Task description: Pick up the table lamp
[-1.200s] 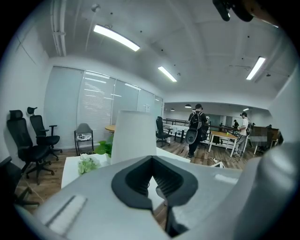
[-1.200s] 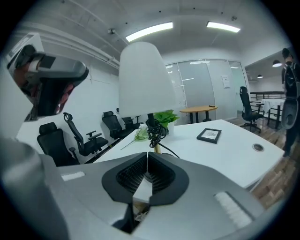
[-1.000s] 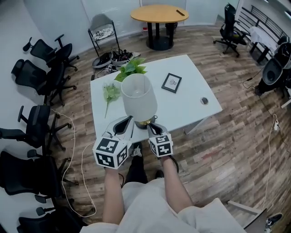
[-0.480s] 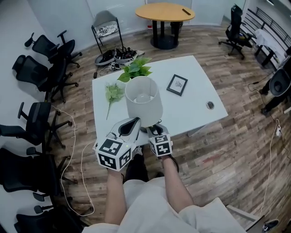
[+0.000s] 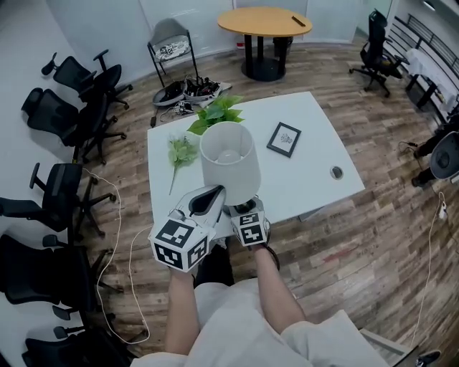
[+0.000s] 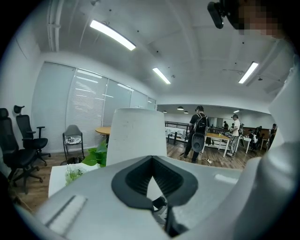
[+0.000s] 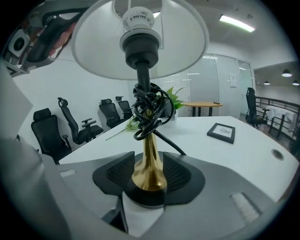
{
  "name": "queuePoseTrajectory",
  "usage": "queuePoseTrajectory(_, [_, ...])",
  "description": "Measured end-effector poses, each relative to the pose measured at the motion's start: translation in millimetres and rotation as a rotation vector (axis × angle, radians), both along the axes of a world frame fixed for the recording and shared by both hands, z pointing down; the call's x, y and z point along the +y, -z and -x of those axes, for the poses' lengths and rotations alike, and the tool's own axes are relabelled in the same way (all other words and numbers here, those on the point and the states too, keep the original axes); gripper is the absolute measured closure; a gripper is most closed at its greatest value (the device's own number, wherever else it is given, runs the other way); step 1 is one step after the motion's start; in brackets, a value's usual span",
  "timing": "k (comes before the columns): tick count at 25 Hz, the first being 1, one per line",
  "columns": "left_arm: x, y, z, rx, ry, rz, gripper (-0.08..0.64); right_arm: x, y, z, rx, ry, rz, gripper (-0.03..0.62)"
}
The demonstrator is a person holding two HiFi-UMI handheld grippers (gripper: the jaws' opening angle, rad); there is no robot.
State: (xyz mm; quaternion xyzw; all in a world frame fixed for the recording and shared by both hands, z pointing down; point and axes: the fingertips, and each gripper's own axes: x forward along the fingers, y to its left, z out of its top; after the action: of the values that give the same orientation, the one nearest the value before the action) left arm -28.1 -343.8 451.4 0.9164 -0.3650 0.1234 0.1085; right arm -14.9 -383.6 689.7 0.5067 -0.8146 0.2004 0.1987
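White table under table lamp; right gripper clamped low on lamp, left gripper closed empty beside it; single low grip, top-heavy, may tilt.

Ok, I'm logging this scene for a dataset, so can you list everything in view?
table lamp: one, white shade, brass stem, table's near edge
table: one, white, centre
potted plant: one, green, table's far left corner
flower sprig: one, pale green, left of the lamp
picture frame: one, black, right of the lamp
round table: one, wooden, far end
office chairs: several, black, mostly left
right gripper: closed on the lamp's stem
left gripper: closed, empty, by the shade
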Motion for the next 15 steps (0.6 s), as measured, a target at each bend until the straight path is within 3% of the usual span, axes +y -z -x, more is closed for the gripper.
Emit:
queuePoseTrajectory(6, [-9.3,1.8,-1.2,0.005,-0.029,0.003,0.559,-14.2,-4.1,1.6,0.002,-0.072,-0.002,0.391])
queuePoseTrajectory(9, [-14.6,4.1,-0.9,-0.013,-0.033,0.002,0.559,-20.6,-2.0,7.4,0.026,-0.064,-0.015,0.391])
queuePoseTrajectory(15, [-25.3,7.8,0.3,-0.028,-0.044,0.003,0.559,-33.1,-0.9,7.5,0.122,-0.094,-0.036,0.404])
